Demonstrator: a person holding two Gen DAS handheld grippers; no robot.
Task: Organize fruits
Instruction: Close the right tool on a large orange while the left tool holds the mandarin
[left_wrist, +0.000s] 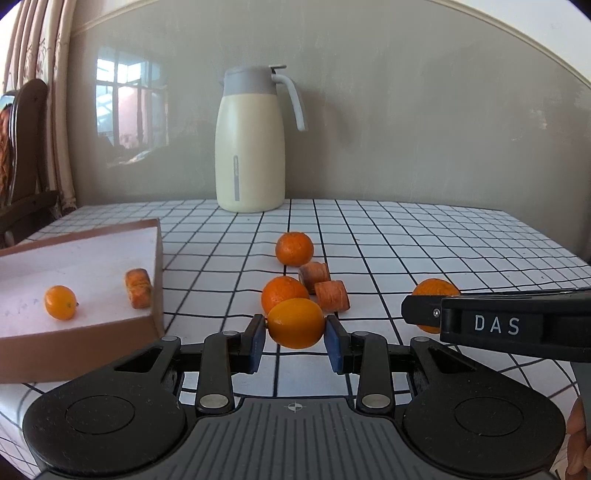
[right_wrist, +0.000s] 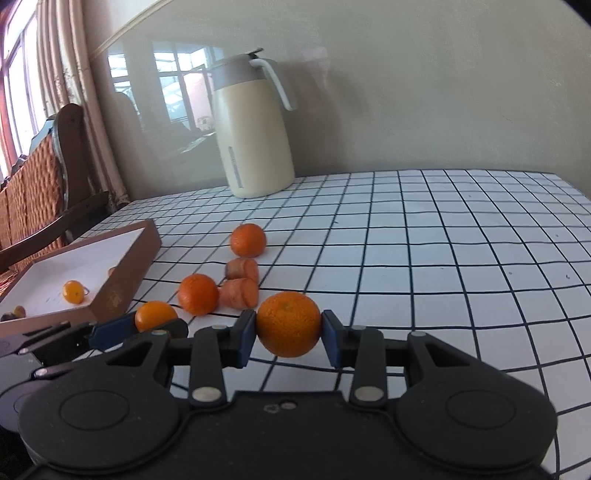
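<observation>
My left gripper (left_wrist: 295, 325) is shut on a smooth orange kumquat (left_wrist: 295, 323), also seen in the right wrist view (right_wrist: 155, 315). My right gripper (right_wrist: 289, 326) is shut on a tangerine (right_wrist: 289, 324), partly hidden behind its finger in the left wrist view (left_wrist: 436, 290). A brown box (left_wrist: 157, 258) with a white inside stands at the left and holds a small kumquat (left_wrist: 60, 302) and a carrot piece (left_wrist: 138, 288). On the checked cloth lie two tangerines (left_wrist: 294, 248) (left_wrist: 282, 291) and two carrot pieces (left_wrist: 314, 275) (left_wrist: 332, 295).
A cream thermos jug (left_wrist: 251, 147) with a grey lid stands at the back by the wall. A wooden chair (right_wrist: 55, 177) and curtains are beyond the table's left edge. The checked cloth (right_wrist: 443, 240) stretches to the right.
</observation>
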